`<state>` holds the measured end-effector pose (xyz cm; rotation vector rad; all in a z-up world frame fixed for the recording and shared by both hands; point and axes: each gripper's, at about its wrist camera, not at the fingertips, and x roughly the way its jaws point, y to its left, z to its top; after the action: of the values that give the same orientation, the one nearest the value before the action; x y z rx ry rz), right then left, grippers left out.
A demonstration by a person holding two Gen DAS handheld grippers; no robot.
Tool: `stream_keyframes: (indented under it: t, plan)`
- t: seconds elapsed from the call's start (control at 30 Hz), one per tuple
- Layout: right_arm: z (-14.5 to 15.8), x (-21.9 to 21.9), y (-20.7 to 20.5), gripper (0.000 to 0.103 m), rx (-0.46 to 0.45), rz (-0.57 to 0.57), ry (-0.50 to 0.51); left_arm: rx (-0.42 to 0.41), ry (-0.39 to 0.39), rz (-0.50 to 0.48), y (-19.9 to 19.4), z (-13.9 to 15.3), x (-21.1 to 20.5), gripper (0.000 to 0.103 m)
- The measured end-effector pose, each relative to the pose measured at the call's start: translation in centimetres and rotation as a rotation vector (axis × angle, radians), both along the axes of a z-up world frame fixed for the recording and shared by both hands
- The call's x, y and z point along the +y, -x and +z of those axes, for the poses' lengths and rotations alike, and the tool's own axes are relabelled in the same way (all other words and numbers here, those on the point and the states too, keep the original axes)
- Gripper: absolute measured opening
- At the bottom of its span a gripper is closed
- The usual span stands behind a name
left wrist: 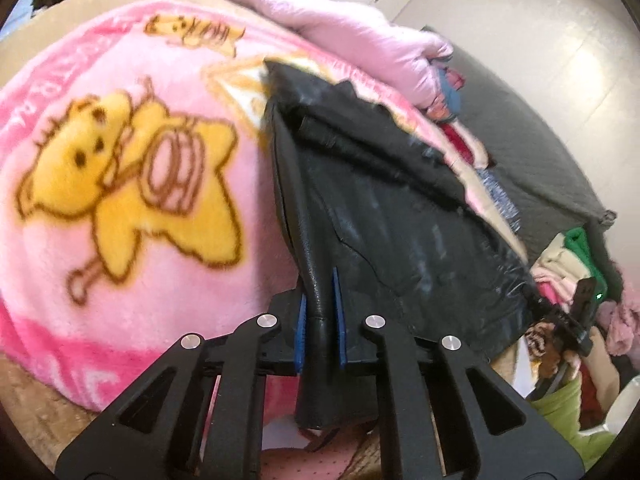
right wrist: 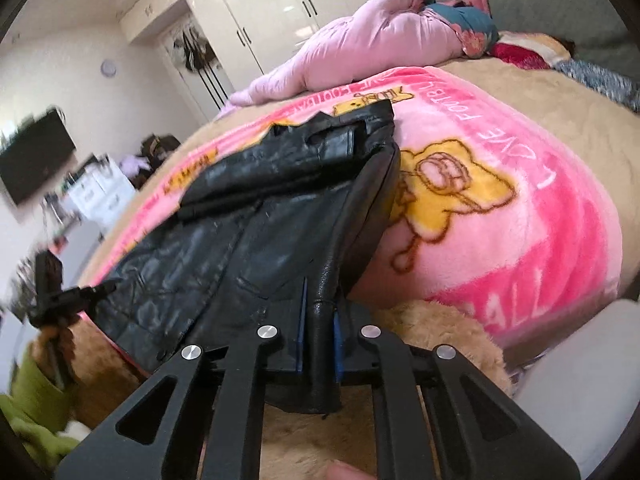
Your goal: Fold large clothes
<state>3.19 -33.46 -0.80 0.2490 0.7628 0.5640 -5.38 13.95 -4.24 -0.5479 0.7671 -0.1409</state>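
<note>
Black leather, the jacket (right wrist: 256,216) lies spread over the pink blanket (right wrist: 520,208) on the bed, and the fold looks barely begun (judging by how much still lies flat). Left gripper (left wrist: 320,320) and right gripper (right wrist: 319,320) each have their fingers clamped on a hem edge. Blanket lettering reads "LOVE FOOTBALL".

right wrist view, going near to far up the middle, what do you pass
right gripper shut on the black leather jacket → pink cartoon blanket → pale pink quilted garment → white wardrobe
</note>
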Motion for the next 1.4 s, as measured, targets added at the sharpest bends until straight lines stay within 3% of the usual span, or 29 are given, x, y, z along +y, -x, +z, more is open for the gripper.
stream_keyframes:
  t: [0.23,0.4,0.8,1.1,1.4]
  plan:
    - [2.7,-2.2,0.5,0.009,0.014,-0.020,-0.176,-0.085,0.062,0.001,1.6,3.3,1.1,0.004]
    - [3.6,-3.1,-0.8,0.009,0.052,-0.076,-0.281,-0.097,0.118,-0.007,0.2,4.1,1.2,0.004]
    - [6.8,-2.8,-5.8,0.009,0.060,-0.103,-0.448,-0.160,0.105,-0.026,-4.5,8.8,2.1,0.004]
    - [8.5,-2.1,-10.3,0.009,0.041,-0.104,-0.479,-0.192,0.083,-0.026,-8.7,11.1,2.7,0.005]
    - [9.3,-1.2,-15.7,0.010,0.068,-0.134,-0.507,-0.185,0.109,0.028,-13.0,12.0,3.5,0.005]
